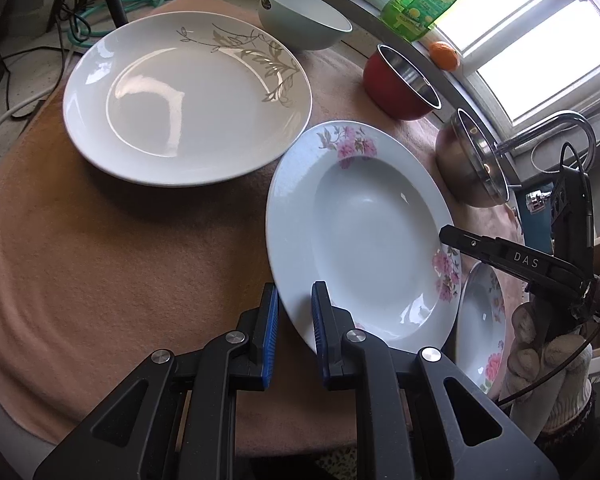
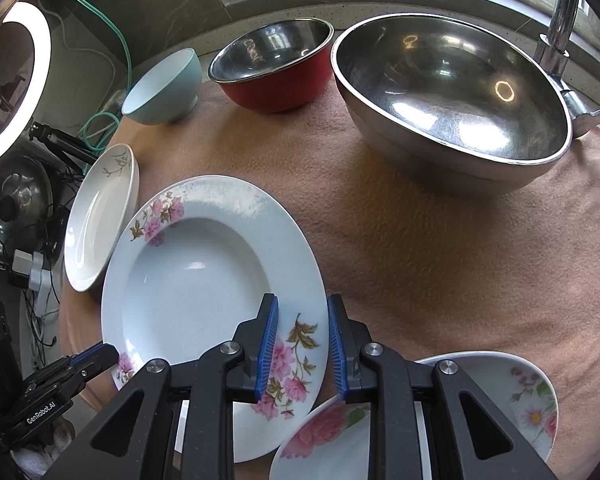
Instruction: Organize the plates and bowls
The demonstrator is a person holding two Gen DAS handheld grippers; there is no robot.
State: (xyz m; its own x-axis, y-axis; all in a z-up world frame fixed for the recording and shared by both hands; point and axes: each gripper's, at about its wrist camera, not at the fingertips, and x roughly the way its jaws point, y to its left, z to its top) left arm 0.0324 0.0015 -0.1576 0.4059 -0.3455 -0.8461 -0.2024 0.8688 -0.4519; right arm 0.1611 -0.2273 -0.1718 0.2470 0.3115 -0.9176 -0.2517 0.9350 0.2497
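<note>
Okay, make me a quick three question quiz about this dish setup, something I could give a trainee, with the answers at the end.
1. True or false: the left gripper has its jaws on either side of the rim of the deep white plate with pink flowers.
2. Which bowl is largest? A. pale blue ceramic bowl B. red bowl with steel lining C. plain stainless steel bowl
3. Fill in: the big flat white plate carries a ____ leaf pattern.

Key: 1 true. 2 C. 3 grey-beige.
</note>
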